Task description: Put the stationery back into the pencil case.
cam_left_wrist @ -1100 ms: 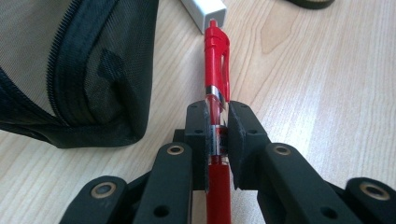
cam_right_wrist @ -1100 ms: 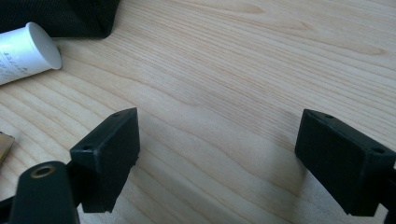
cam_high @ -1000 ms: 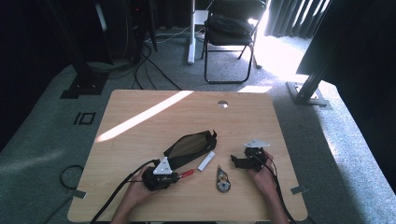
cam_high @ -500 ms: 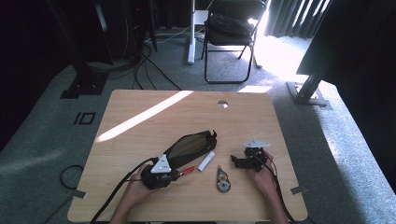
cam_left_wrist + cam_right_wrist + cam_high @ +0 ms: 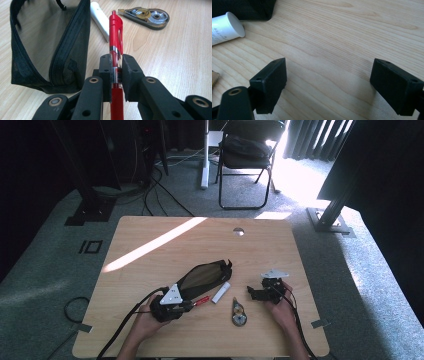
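Observation:
My left gripper is shut on a red pen, whose clip end points away toward a white tube. A black mesh pouch lies unzipped just left of the pen, its mouth gaping. A correction tape dispenser rests farther off on the wooden table. My right gripper hovers low over bare wood, jaws wide open with nothing between them. The white tube's cap end sits at its upper left.
A folding chair, cables and stand legs are on the carpet beyond the table's far edge. A sunlit stripe crosses the tabletop. A small round grommet marks the far middle of the table.
The left gripper with the red pen has shifted slightly. The right gripper has stayed put.

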